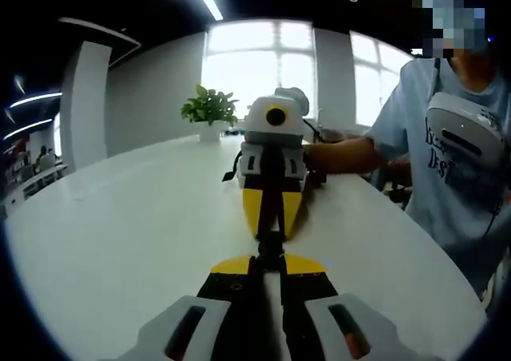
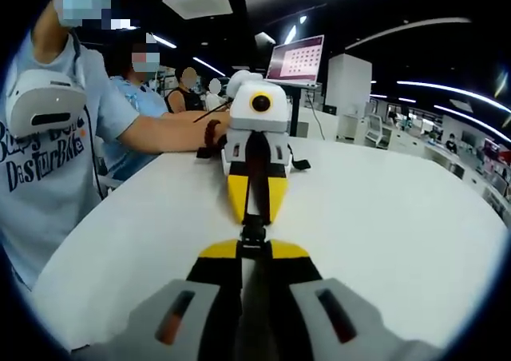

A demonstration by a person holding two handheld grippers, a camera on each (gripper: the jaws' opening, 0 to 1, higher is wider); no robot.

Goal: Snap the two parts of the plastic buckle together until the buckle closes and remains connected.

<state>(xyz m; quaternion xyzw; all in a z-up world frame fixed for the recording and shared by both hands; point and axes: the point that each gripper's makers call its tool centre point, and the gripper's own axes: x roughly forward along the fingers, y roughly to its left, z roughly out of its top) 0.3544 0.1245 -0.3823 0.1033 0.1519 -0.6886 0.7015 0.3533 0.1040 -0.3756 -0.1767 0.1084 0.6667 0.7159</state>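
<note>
Left gripper view shows my left gripper (image 1: 269,259) and right gripper (image 1: 271,217) tip to tip above the white round table (image 1: 120,233), jaws narrow, each pinching one end of the small black plastic buckle (image 1: 270,245); its long axis runs along both grippers, I judge.

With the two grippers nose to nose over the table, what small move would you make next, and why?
Probably press the left gripper and right gripper straight together: each is shut on a buckle half, the buckle sits at their tips, but whether it has latched is too small to tell.
</note>
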